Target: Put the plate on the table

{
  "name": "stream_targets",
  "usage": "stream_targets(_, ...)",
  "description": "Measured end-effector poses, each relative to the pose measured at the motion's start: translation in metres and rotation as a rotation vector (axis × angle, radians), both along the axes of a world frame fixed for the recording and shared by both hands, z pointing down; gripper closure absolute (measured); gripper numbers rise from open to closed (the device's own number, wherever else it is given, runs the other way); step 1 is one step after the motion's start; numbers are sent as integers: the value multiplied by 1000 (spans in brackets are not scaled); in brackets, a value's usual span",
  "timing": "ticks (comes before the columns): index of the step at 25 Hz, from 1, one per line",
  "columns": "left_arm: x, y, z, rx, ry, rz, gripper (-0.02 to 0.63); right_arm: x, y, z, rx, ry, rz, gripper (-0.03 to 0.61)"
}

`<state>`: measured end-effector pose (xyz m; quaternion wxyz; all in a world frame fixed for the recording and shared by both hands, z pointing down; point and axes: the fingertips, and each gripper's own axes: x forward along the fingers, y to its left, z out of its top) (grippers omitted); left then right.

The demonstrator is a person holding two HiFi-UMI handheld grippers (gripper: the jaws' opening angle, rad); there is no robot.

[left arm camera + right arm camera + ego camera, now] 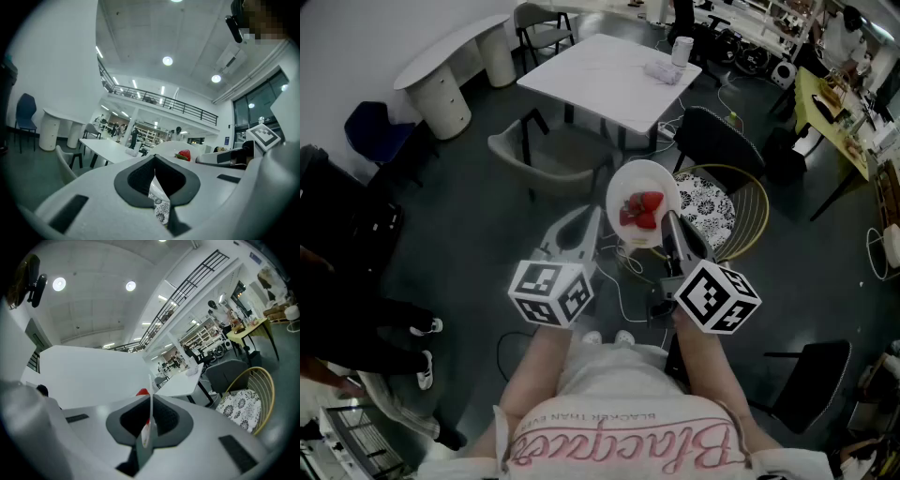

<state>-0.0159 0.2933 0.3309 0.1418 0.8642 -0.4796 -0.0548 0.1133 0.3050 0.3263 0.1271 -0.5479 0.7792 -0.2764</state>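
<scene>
Reading upside down in the head view, the shirt [628, 441] bore "Blacker" in pink script with a small line starting "BLACKER THAN". The right gripper [667, 223] had its jaws closed on the rim of the plate [643, 176]. The plate carried strawberries [640, 211] and hung in the air above the dark floor [478, 187], beside a chair [717, 211] with a patterned cushion, well short of the white table [591, 75]. The left gripper [598, 217] sat just beside the plate's edge, jaws all but together with nothing between them. Both cubes [551, 292] showed black-and-white square markers. A cup [682, 49] stood on the table. A railing [187, 108] lined an upper gallery in the bright hall.
</scene>
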Motion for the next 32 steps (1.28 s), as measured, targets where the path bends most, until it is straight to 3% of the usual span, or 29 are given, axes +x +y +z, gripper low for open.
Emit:
stream_targets(20,23,6,10,-2,-17,-66,611,35,2,7,12,-53,-39,568)
stream_targets(24,9,-5,17,-23,-8,-72,611,22,-9,9,8,-58,-42,568)
stream_targets(32,24,-36,23,-22,0,-83,611,45,-42,19,-3,-57,-40,568)
